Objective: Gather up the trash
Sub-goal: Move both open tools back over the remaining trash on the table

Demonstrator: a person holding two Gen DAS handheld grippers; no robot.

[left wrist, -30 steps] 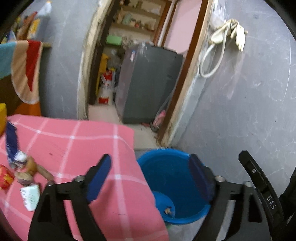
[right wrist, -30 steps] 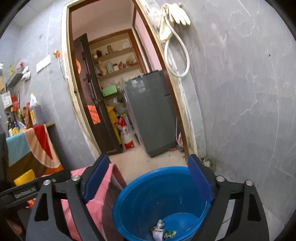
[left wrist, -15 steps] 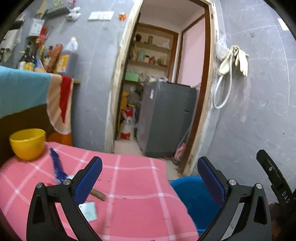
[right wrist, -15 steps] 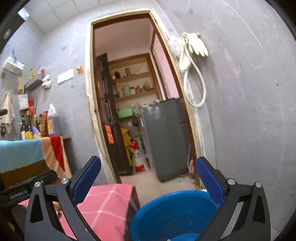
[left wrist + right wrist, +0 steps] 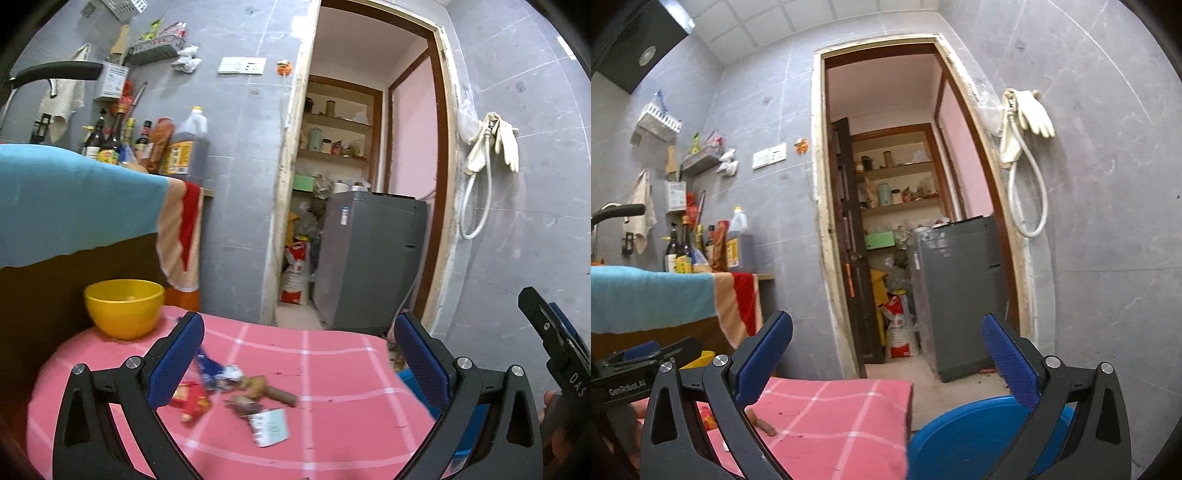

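Scraps of trash (image 5: 236,397) lie on the table (image 5: 332,369), a bowl (image 5: 123,308) behind them, a bucket (image 5: 964,435) right of the table.

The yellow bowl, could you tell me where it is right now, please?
In the left wrist view, the yellow bowl stands at the far left of the pink checked tablecloth, beyond the scattered wrappers.

Black frames, silver screws, blue ribbed fingers (image 5: 419,363)

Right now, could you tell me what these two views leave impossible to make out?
- Blue bucket contents: right wrist view sees only its rim from the side; left wrist view hides it behind the left gripper finger.
- Trash pile on the pink cloth: motion-blurred, pieces unidentifiable.
- Yellow bowl interior: hidden by its wall.
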